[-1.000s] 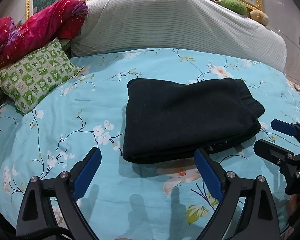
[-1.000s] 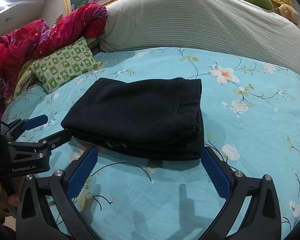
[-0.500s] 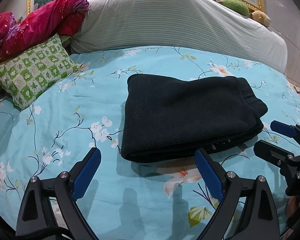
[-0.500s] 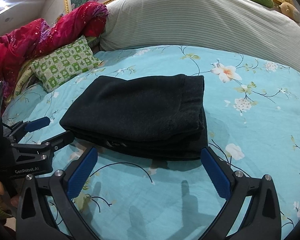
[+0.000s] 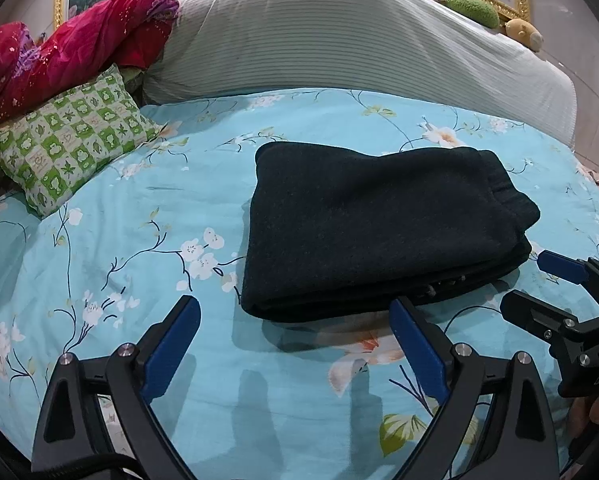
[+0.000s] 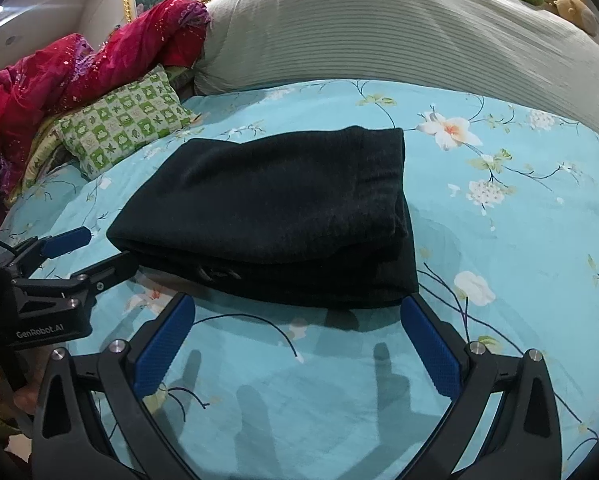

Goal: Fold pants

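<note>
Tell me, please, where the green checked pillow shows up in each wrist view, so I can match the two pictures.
Left wrist view: the green checked pillow lies at the left edge, left of the folded black pants.
Right wrist view: the pillow sits upper left, beyond the pants.
Shared landmark: the red quilt bunched just behind the pillow.

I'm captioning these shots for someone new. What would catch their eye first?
The black pants, folded into a thick stack, lie mid-bed on the turquoise floral sheet. Nearest the camera, the left gripper and right gripper hover open just short of the stack. At far left, a red quilt is heaped behind a green checked pillow.
</note>
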### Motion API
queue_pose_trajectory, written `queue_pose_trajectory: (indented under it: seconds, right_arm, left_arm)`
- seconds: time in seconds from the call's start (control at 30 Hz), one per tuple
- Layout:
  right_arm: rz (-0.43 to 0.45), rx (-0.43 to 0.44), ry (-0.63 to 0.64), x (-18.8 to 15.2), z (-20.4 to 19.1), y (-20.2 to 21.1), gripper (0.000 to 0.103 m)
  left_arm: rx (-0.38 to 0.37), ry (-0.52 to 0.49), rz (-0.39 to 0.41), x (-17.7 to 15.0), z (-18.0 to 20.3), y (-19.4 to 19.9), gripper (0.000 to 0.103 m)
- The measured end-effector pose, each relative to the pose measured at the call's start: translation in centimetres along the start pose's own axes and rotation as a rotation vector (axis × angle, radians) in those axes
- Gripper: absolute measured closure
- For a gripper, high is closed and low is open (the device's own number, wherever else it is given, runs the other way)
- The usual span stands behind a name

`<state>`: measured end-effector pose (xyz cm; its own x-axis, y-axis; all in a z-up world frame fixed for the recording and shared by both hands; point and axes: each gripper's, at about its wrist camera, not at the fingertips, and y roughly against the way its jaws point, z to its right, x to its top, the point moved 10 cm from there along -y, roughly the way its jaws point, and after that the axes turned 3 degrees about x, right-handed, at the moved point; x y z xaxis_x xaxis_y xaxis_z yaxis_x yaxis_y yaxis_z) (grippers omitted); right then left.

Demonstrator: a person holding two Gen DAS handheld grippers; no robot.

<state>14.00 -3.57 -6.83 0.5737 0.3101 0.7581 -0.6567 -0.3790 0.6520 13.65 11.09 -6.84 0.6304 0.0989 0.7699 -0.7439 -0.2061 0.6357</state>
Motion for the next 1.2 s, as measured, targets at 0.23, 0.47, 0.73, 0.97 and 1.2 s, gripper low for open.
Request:
queue_pose_trajectory:
  seconds: [0.23,0.47,0.73,0.97,1.2]
  right_arm:
    - [0.001,-0.001,0.000,0.0,0.0,0.0,0.000]
    - [0.002,0.001,0.006,-0.1,0.0,0.0,0.000]
    - [0.011,0.002,0.017,0.2,-0.3,0.3,0.000]
    - [0.020,0.005,0.022,0.6,-0.4,0.6,0.000]
    - [0.039,0.006,0.034,1.3,-0.8,1.2,0.000]
  left_arm:
    - [0.000,-0.007,0.001,0.0,0.2,0.1,0.006]
    - [0.004,-0.007,0.002,0.0,0.1,0.1,0.006]
    - [0.001,-0.008,0.011,0.2,0.3,0.5,0.006]
    - [0.003,-0.006,0.020,0.5,0.3,0.9,0.006]
    - [0.003,0.000,0.033,1.0,0.2,1.4,0.006]
